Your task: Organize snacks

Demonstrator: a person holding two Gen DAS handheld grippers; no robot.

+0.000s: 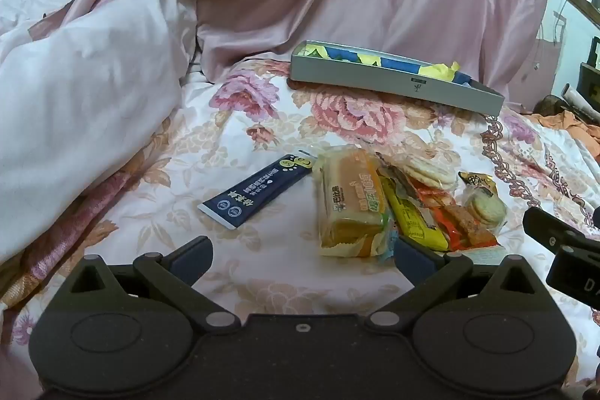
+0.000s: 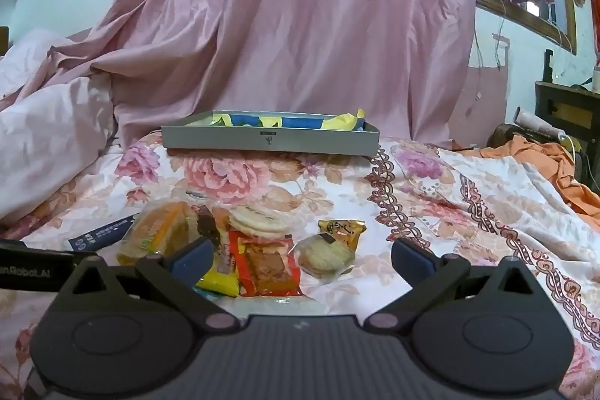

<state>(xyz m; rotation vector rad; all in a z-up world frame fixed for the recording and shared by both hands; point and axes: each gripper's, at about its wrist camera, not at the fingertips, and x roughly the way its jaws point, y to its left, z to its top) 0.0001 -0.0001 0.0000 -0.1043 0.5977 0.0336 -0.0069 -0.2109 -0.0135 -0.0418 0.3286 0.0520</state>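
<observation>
A: Largest first. Pink curtain (image 2: 300, 25) hanging across far side, full width. White duvet (image 1: 75, 92) bunched far left. Floral bedsheet (image 1: 262, 122) under everything.

B: Noted. Next down?

A: Grey tray (image 2: 270, 139) at far centre on sheet, in front of curtain. Blue/yellow wrappers inside, details unclear. Orange cloth (image 2: 555, 160) heaped far right.

B: Grippers?

A: Left gripper (image 1: 302, 255) near edge, jaws spread as wide as they go, nothing between pads, nothing held. Right finger (image 1: 414, 255) just beside near end of bread pack, contact can't tell. Right gripper (image 2: 300, 257) same: jaws fully apart, empty, hovering over near end of snack pile. Angled down toward sheet, both.

B: Snacks, big to small pls.

A: All loose on sheet, near centre, well apart from tray. Bread pack (image 1: 350, 208), yellow-orange, left side of pile. Dark blue sachet (image 1: 257, 192) lying flat, left of bread pack, apart from pile. Yellow bar (image 1: 410, 216) touching bread pack on its right. Orange-red pack (image 2: 268, 263) right of yellow bar, brown pieces inside. Rice crackers (image 2: 258, 220) in clear wrap at far side of pile. Round biscuit pack (image 2: 326, 255) at right end of pile, w/ small gold packet (image 2: 343, 229) just behind, touching.

B: Anything in tray from this pile?

A: Can't tell.
</observation>
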